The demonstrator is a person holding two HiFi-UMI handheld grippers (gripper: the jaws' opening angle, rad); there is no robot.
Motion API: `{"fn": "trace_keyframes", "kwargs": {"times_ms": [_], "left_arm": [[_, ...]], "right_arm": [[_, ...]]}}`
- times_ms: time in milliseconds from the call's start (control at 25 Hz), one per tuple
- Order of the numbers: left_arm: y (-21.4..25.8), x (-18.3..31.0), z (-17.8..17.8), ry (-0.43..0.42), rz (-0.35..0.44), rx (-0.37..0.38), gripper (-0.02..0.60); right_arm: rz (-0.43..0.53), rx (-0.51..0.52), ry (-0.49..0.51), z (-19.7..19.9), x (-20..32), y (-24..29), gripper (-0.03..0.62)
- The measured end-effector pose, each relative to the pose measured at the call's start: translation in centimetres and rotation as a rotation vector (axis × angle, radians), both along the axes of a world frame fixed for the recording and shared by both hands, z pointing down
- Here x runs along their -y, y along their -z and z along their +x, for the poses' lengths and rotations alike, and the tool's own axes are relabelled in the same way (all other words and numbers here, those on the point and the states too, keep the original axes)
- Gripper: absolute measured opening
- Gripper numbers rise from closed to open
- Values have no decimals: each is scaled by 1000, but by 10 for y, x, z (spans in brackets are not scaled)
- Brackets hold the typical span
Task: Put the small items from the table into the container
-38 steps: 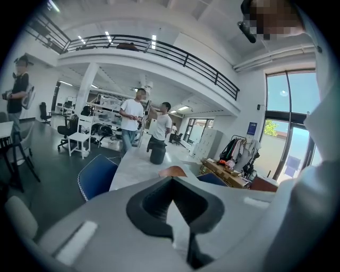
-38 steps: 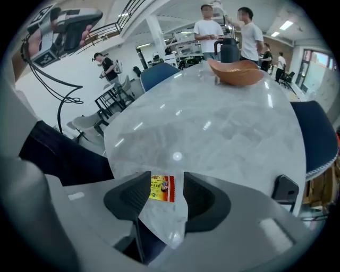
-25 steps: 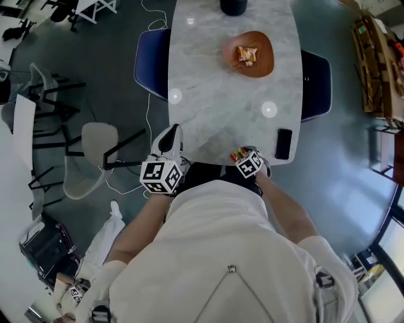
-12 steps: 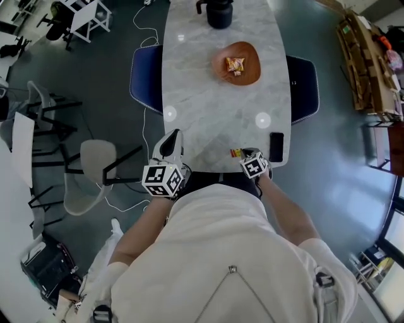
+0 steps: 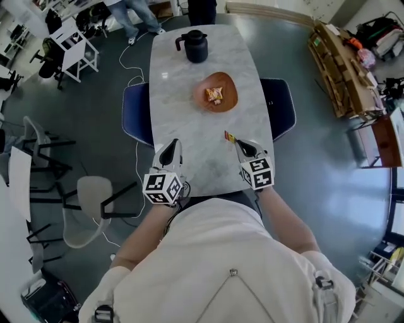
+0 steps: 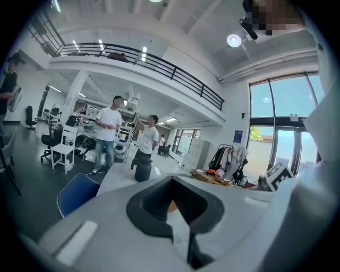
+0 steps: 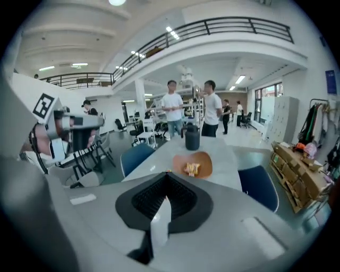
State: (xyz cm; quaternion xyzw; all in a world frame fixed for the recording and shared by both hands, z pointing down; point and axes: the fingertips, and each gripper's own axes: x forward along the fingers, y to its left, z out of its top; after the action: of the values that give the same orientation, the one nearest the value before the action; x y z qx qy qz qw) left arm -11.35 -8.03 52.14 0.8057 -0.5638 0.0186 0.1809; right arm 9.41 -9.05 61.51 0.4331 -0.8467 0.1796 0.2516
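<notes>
A brown plate [image 5: 225, 85] [image 7: 204, 161] lies mid-table on the marble table [image 5: 189, 135] and holds a yellow-orange snack packet [image 5: 214, 95] [image 7: 192, 168]. My right gripper [image 5: 236, 142] [image 7: 165, 178] hovers above the table's near right part, shut on a small red-and-yellow packet [image 5: 228, 135] that points at the plate. In the right gripper view only a sliver of that packet shows at the jaw tip. My left gripper [image 5: 170, 149] [image 6: 172, 197] hangs over the near left part of the table, jaws together, with nothing in them.
A black jug [image 5: 195, 45] [image 7: 192, 137] stands at the table's far end. Blue chairs [image 5: 136, 113] [image 5: 282, 107] flank the table. People stand beyond the far end [image 5: 136, 16]. Shelving with boxes [image 5: 338, 60] lines the right; a white chair [image 5: 91, 202] stands near left.
My right gripper closed on the small packet at the near table edge and lifted it up and forward. The left gripper rose slightly. The head view shifted toward the far end of the table.
</notes>
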Motion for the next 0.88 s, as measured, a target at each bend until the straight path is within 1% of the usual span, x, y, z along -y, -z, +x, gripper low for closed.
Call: {"fn": "trace_keyframes", "kwargs": {"times_ms": [160,280,480,720,880], "left_arm": [[16,12,14,-36,55,-2,5],[16,8,23,-51,57,-5,5],[18,3,29,-60,54,-12,5],[16,-1,39,-81,51,-20,5],[15,1,38,-80,51,-22,5]], "right_arm": [[153,81,-16,-7,11,74,26],[206,119,-14,-10,4,105,26],[241,141,-4,-14,-6,123,26],[225,145,-4,-15,-12,118,28],[221,147,-18,-13,-11,116,26]]}}
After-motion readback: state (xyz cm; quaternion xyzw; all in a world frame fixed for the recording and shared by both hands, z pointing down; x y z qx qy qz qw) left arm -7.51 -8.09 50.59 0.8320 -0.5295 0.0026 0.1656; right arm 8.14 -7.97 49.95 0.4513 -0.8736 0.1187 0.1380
